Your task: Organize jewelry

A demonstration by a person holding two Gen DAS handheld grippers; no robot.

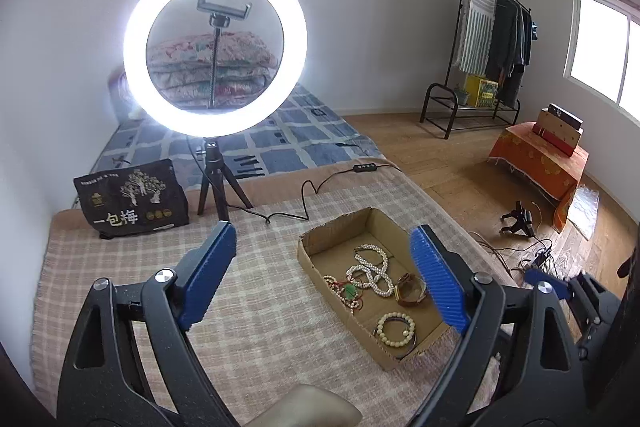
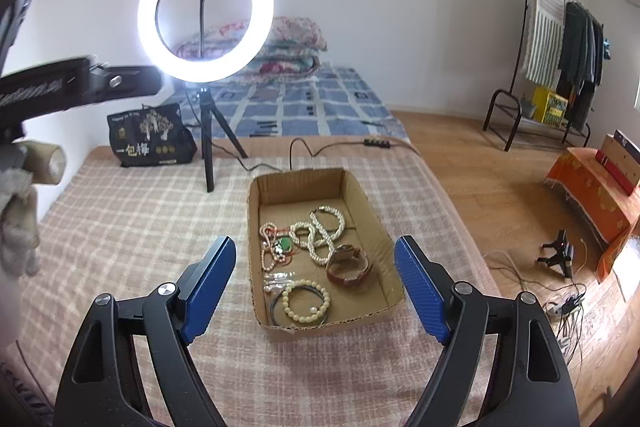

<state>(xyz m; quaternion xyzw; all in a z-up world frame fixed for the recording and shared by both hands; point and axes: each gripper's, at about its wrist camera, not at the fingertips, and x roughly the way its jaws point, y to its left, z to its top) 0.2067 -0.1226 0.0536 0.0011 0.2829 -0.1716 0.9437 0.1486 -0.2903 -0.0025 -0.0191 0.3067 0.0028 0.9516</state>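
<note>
Checkered blanket point(image 2: 140, 219) holds the cardboard box point(image 2: 256, 227) of jewelry, long axis running away toward the ring light point(image 2: 206, 13); left gripper point(image 1: 324, 283) and right gripper point(image 2: 316, 283) both gape wide, holding nothing.

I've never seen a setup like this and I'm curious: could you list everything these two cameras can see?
cardboard tray: one, brown, on the checked cloth
pearl necklace: one, white, mid-tray
green-pendant strand: one, pale beads, tray's left side
brown bangle: one, tray's right side
bead bracelet: one, cream, tray's near end
ring light: one, lit white, on a black tripod behind the tray
black bag: one, left of the tripod
clothes rack: one, black, far right
left gripper: one, black with blue pads, open
right gripper: one, same colours, open
</note>
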